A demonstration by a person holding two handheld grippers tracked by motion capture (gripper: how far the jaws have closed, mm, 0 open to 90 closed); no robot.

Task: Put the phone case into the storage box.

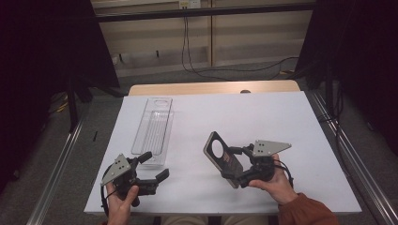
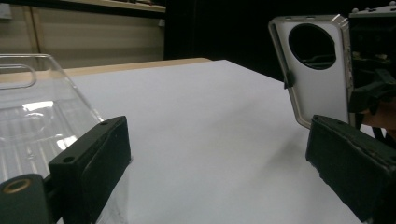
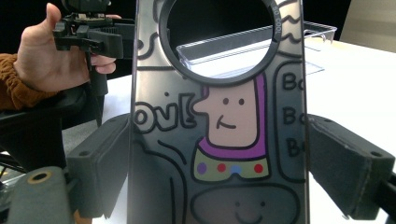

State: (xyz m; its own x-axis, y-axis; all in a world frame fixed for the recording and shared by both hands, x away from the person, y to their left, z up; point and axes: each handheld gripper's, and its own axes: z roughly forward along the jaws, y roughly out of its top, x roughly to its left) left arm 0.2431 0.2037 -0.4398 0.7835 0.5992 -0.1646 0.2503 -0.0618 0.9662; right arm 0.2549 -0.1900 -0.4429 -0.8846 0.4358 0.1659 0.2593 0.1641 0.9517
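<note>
Right gripper (image 1: pixel 238 168) grips a phone case (image 1: pixel 222 157) by its long edges, lifted off the white table (image 1: pixel 263 117) and tilted — big round camera hole uppermost, cartoon figure on its back. Left gripper (image 1: pixel 155 168) at the near left, jaws spread wide, nothing between them. Clear plastic tray (image 1: pixel 152 131) lies lengthwise just beyond the left gripper — nothing in it that I can see.

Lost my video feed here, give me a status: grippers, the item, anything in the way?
Right gripper shut on phone case, case held tilted off the table. Left gripper open, empty, beside clear tray. White tabletop between them bare.
</note>
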